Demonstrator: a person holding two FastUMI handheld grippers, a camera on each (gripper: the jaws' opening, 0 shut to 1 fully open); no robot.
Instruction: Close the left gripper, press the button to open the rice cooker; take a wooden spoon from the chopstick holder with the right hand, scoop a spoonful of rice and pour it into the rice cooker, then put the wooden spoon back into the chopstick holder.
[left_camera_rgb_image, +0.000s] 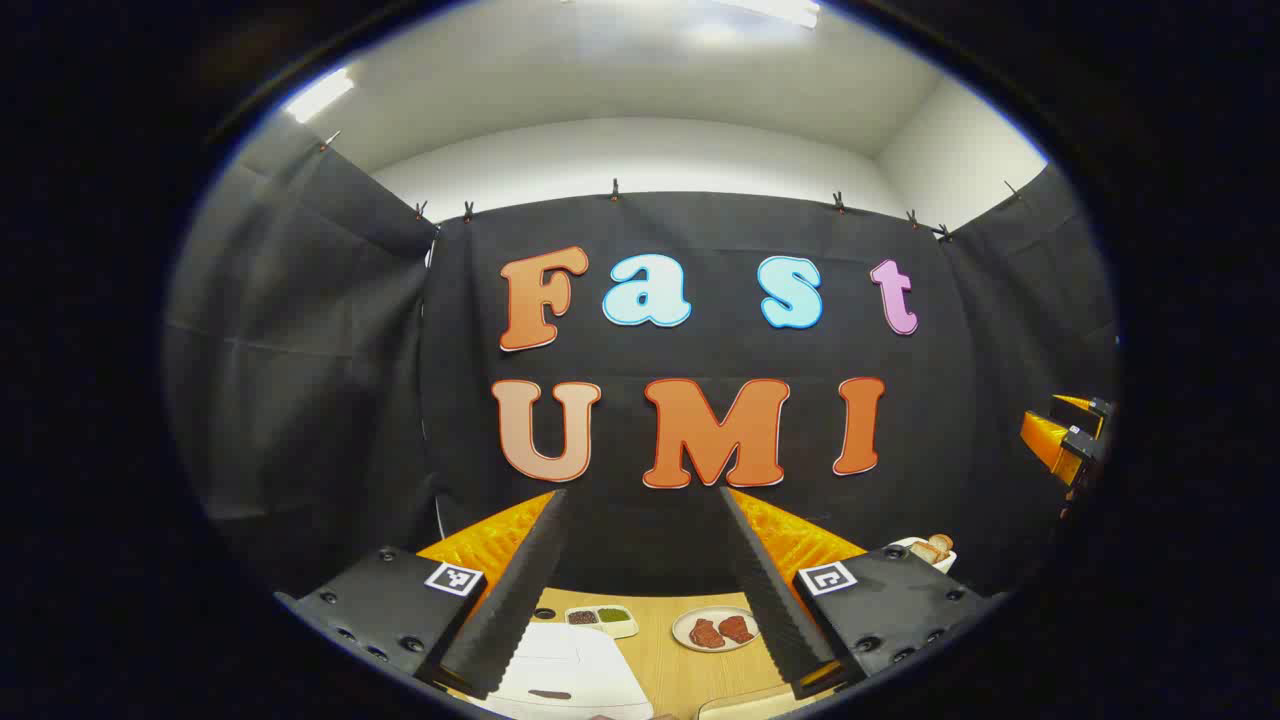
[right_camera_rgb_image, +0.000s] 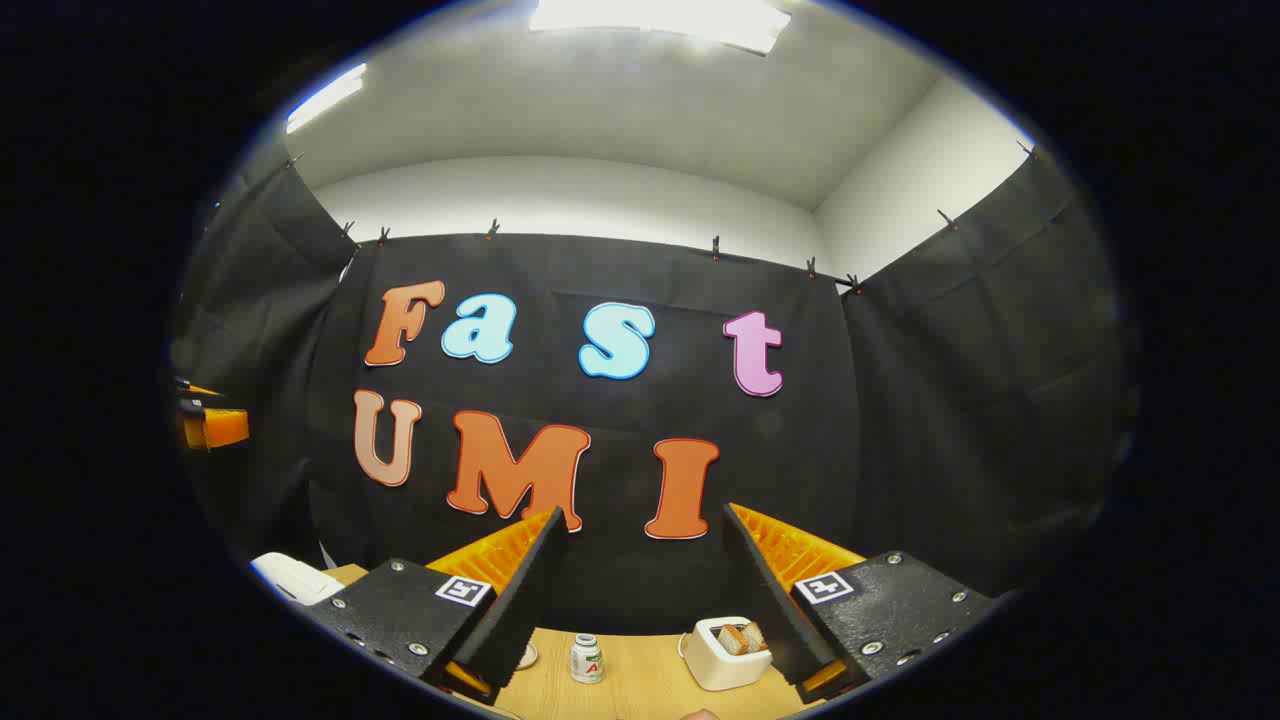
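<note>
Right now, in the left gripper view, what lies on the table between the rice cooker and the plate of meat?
In the left gripper view, bare wooden tabletop separates the white rice cooker from the plate of meat; a small two-compartment dish sits just behind that gap.

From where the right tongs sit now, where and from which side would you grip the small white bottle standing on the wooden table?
Grip the small white bottle across its round body, below the cap, coming in level from the near side. It stands upright and narrow, so the open right tongs should straddle it; the white toaster stands apart on its right.
</note>
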